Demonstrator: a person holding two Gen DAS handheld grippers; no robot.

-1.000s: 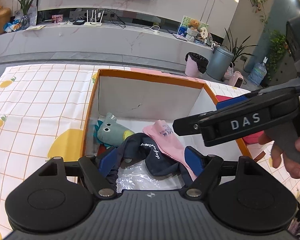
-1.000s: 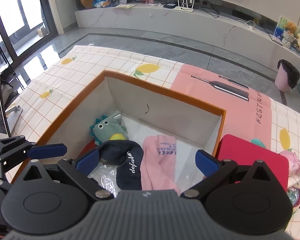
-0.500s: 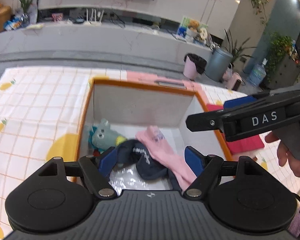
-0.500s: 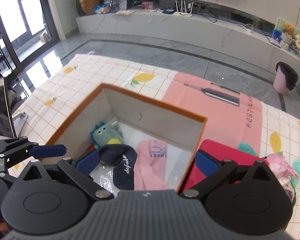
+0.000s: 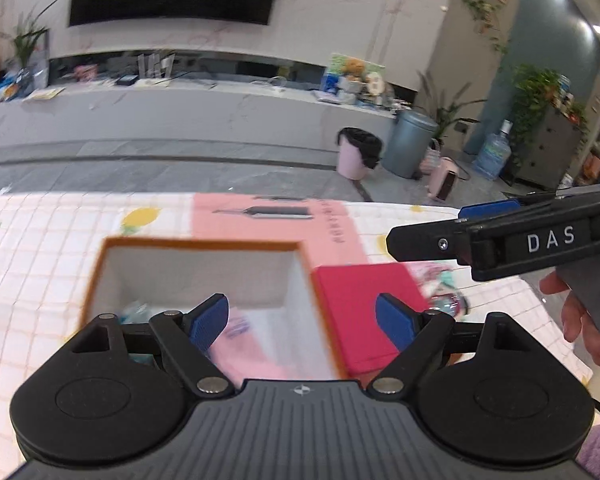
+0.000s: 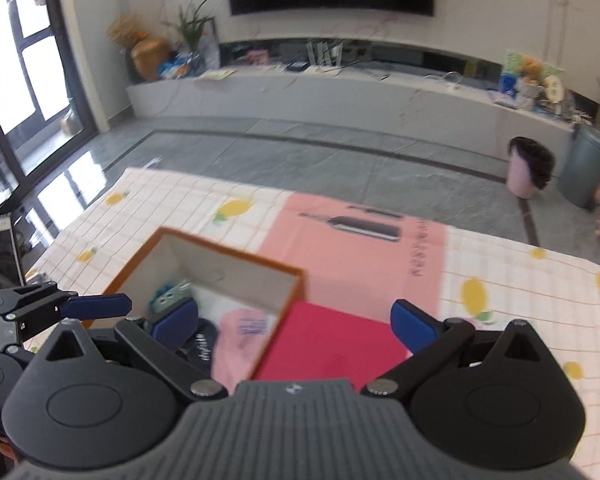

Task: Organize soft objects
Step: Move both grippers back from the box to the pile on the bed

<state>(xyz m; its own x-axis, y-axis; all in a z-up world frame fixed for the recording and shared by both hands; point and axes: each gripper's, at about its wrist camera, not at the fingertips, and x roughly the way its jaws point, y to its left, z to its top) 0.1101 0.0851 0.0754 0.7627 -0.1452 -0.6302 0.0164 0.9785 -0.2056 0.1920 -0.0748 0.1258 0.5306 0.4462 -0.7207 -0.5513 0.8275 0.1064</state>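
Both grippers have risen and drawn back from the box (image 6: 204, 268), which looks smaller than a second ago, with the pink cloth (image 6: 242, 330), dark cap (image 6: 202, 346) and green toy (image 6: 168, 298) lying inside. The left gripper (image 5: 302, 320) has just been opening and holds nothing; the right gripper (image 6: 294, 324) is also spread and empty. A red pad (image 5: 364, 304) lies at the box's three o'clock.

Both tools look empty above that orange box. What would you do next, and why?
Probably swing the right tool toward the pink soft toy lying beyond the red lid. It sits outside the orange box, which already holds a pink cloth, and both tools stand open and empty.
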